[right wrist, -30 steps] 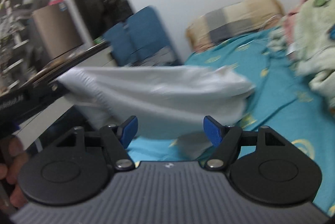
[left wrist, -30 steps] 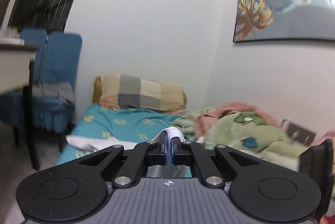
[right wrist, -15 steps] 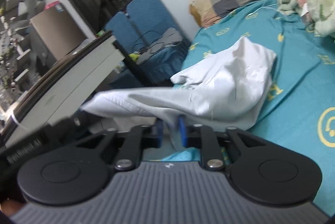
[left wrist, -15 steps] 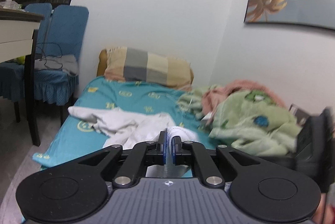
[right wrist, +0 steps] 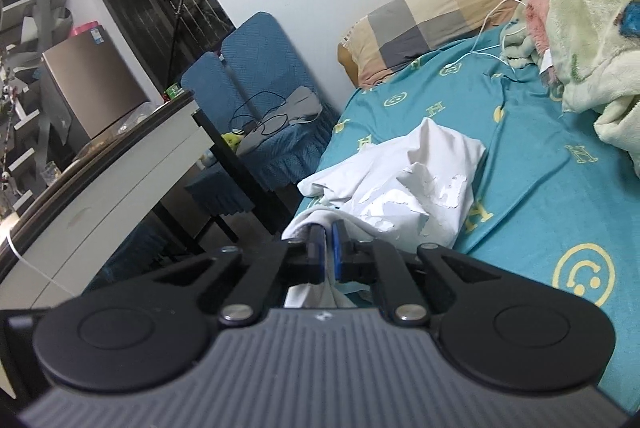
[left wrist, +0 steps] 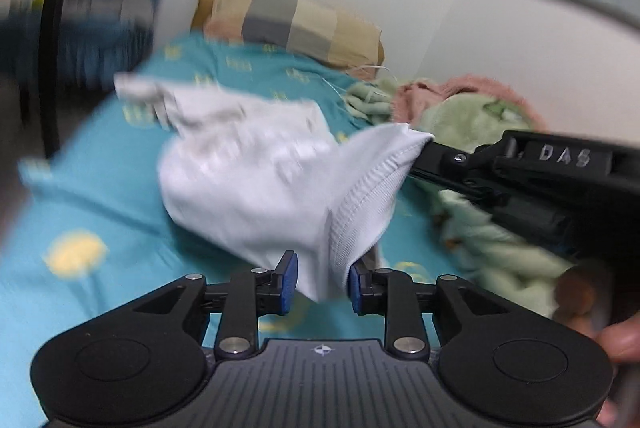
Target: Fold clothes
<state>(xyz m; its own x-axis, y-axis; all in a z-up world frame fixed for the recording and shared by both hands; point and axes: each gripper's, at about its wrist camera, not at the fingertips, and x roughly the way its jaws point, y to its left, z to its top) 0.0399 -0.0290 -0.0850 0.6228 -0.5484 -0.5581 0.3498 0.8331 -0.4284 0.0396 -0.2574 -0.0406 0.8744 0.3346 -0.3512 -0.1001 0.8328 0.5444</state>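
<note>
A white T-shirt (left wrist: 256, 180) lies crumpled on the teal bed sheet (left wrist: 100, 212); it also shows in the right wrist view (right wrist: 408, 184). My left gripper (left wrist: 319, 282) is open, and the ribbed collar hangs between its blue pads without being pinched. My right gripper (right wrist: 327, 254) is shut on the shirt's edge. In the left wrist view the right gripper (left wrist: 424, 152) comes in from the right, clamped on the collar and lifting it.
A checked pillow (right wrist: 432, 24) lies at the head of the bed. A green and pink blanket (right wrist: 588, 40) is heaped on the right. A white cable (right wrist: 492, 40) lies on the sheet. A blue chair (right wrist: 260, 96) and a desk (right wrist: 100, 180) stand left of the bed.
My left gripper has opened and let go of the collar, swinging down toward the bed. My right gripper closed on the shirt half a second ago and still holds it.
</note>
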